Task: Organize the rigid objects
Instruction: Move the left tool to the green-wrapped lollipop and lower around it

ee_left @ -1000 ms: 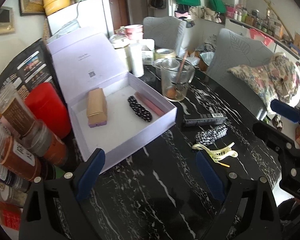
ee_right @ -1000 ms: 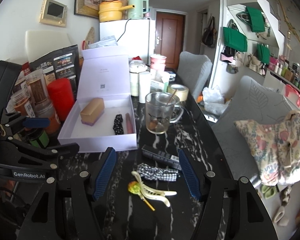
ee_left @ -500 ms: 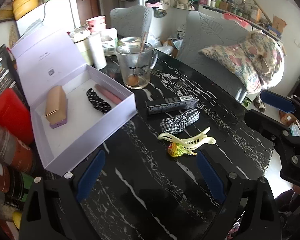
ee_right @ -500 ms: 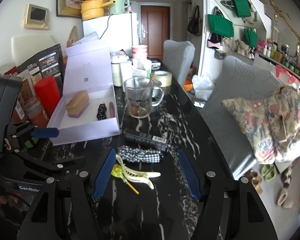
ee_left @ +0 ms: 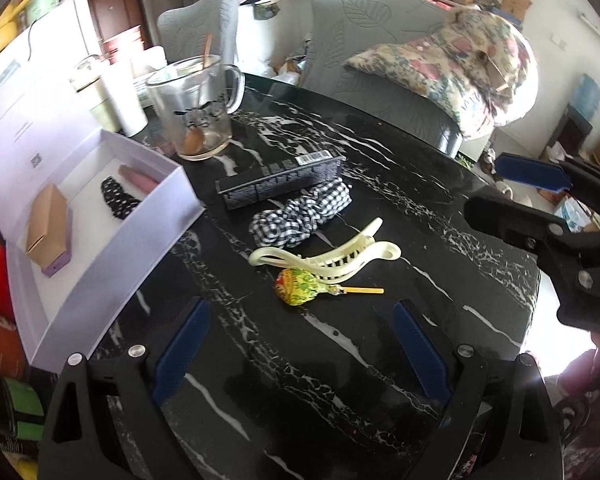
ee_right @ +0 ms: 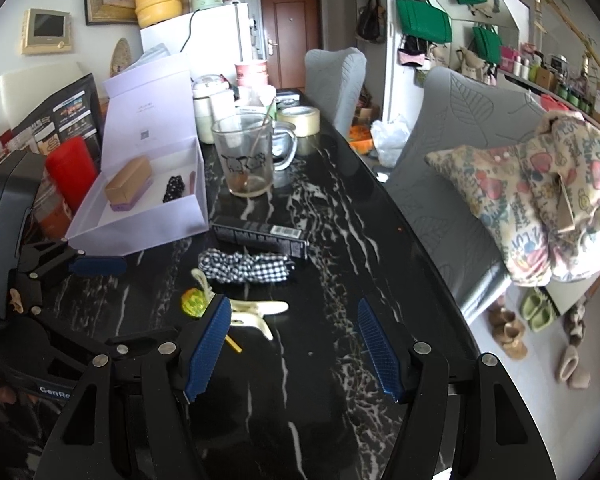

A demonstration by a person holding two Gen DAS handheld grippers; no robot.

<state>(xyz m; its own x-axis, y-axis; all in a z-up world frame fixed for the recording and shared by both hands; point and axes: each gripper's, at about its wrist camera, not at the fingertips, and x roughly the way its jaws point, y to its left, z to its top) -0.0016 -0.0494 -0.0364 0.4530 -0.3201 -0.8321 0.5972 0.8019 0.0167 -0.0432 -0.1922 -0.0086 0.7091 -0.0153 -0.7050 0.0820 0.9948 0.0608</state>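
On the black marble table lie a cream hair claw clip (ee_left: 332, 255) (ee_right: 256, 312), a yellow lollipop (ee_left: 300, 291) (ee_right: 193, 303), a checkered scrunchie (ee_left: 300, 216) (ee_right: 246, 266) and a long black box (ee_left: 280, 178) (ee_right: 260, 236). An open lilac box (ee_left: 100, 240) (ee_right: 140, 228) holds a tan box (ee_left: 46, 228), a black dotted clip (ee_left: 118, 200) and a pink stick (ee_left: 138, 174). My left gripper (ee_left: 300, 354) is open, just short of the lollipop. My right gripper (ee_right: 294, 346) is open, its left finger beside the clip.
A glass mug (ee_left: 198, 114) (ee_right: 248, 156) with a stick stands behind the black box. Jars and a red canister (ee_right: 70, 172) line the left edge. Tape roll (ee_right: 300, 120), cups and grey chairs (ee_right: 452, 152) stand beyond. The table edge runs on the right.
Both grippers have moved toward the loose items; the left one swung right from the lilac box to face the lollipop and clip. Both stayed open.
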